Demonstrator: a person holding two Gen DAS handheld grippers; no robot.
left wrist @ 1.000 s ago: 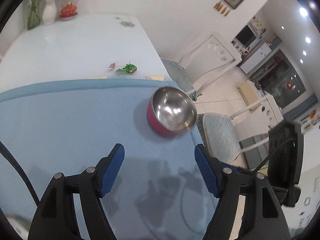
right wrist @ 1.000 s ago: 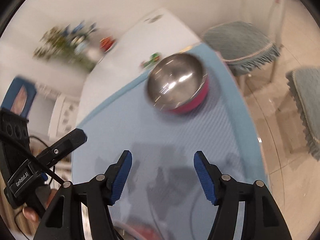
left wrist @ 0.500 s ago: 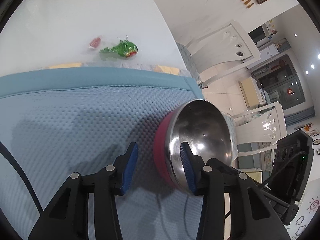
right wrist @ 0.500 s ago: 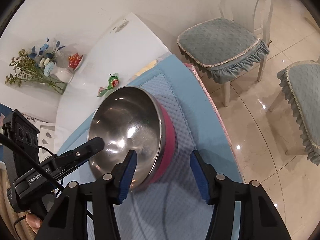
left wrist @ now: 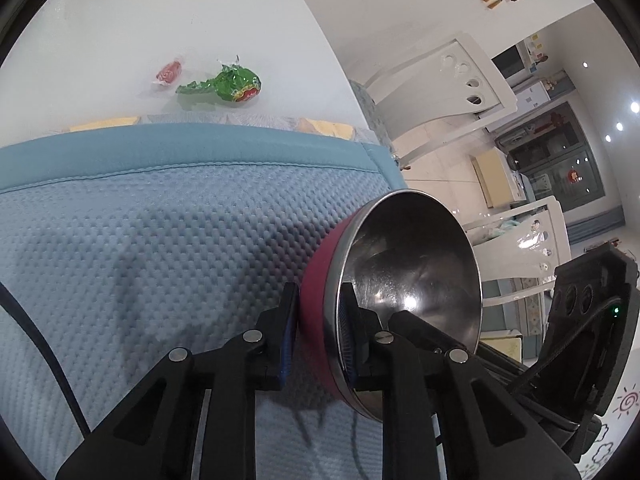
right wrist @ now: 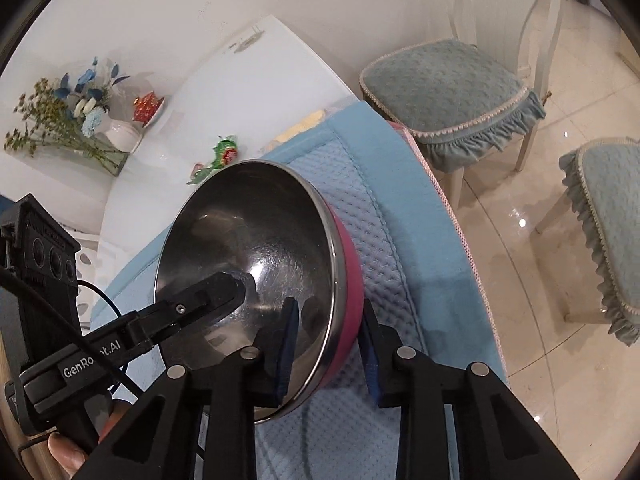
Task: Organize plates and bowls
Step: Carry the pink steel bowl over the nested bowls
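A steel bowl with a pink outer wall (left wrist: 408, 280) sits on the blue quilted mat (left wrist: 160, 248) near the table's right edge. It also shows in the right wrist view (right wrist: 256, 248). My left gripper (left wrist: 318, 336) is shut on the bowl's near rim, one finger inside and one outside. My right gripper (right wrist: 330, 344) is shut on the opposite side of the rim the same way, with the pink wall between its blue pads. The left gripper's finger (right wrist: 208, 296) shows inside the bowl in the right wrist view.
Two wrapped candies (left wrist: 224, 84) lie on the white table (left wrist: 160, 20) beyond the mat. A vase of flowers (right wrist: 116, 132) stands at the far end. Two cushioned chairs (right wrist: 452, 92) stand right of the table's edge, over a tiled floor.
Both grippers moved in on the bowl from open and apart, and closed on its rim from two sides. The bowl looks larger and closer in both views.
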